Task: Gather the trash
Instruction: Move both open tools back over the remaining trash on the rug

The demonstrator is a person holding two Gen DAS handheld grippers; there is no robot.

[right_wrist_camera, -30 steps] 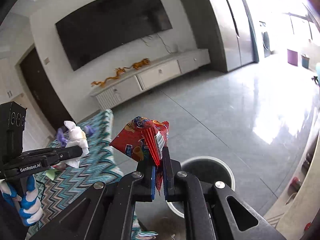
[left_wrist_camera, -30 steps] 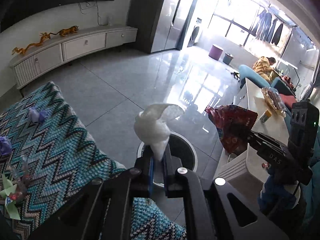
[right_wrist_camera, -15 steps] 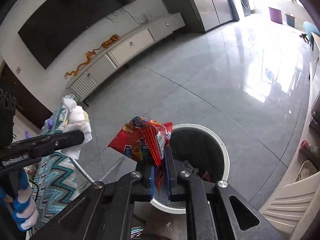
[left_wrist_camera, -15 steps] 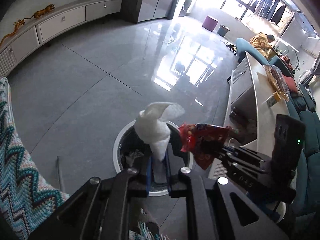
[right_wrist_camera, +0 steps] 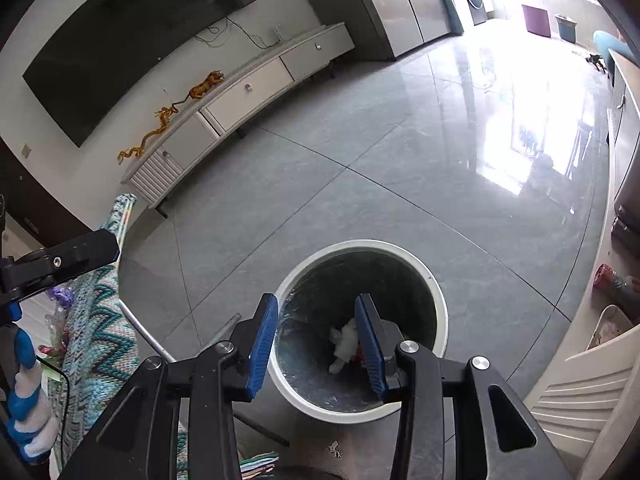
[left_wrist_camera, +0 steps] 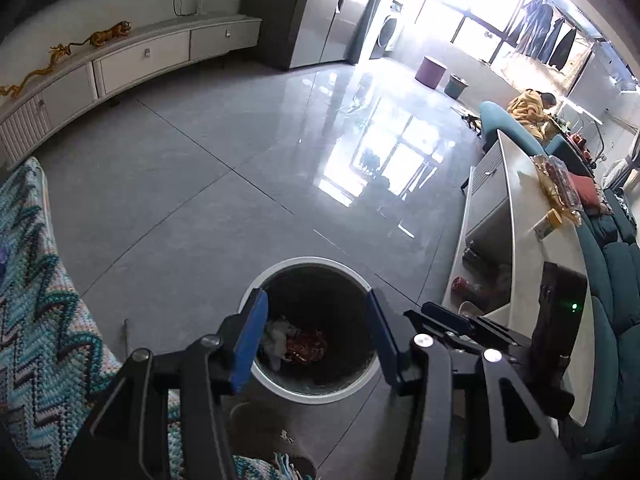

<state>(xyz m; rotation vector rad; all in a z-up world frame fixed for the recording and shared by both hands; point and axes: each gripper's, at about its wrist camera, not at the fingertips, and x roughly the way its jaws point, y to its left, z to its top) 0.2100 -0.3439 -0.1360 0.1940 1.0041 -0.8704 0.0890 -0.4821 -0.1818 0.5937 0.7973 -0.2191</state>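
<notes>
A round white-rimmed trash bin (left_wrist_camera: 280,273) stands on the grey tiled floor; it also shows in the right wrist view (right_wrist_camera: 438,292). A white crumpled tissue (left_wrist_camera: 274,334) and a red snack wrapper (left_wrist_camera: 306,346) lie at its bottom; in the right wrist view the tissue (right_wrist_camera: 345,342) is plain and only a red sliver of the wrapper (right_wrist_camera: 359,356) shows. My left gripper (left_wrist_camera: 316,336) is open and empty above the bin. My right gripper (right_wrist_camera: 316,340) is open and empty above the bin. The right gripper's body (left_wrist_camera: 472,328) shows at the right of the left wrist view.
A table with a zigzag blue cloth (left_wrist_camera: 36,320) is on the left, with small bits on it (right_wrist_camera: 60,296). A white counter (left_wrist_camera: 532,264) and a teal sofa (left_wrist_camera: 616,280) are on the right. A TV cabinet (right_wrist_camera: 248,88) stands along the far wall.
Both grippers opened over the bin. The tissue dropped from the left gripper and the red wrapper from the right; both now lie in the bin.
</notes>
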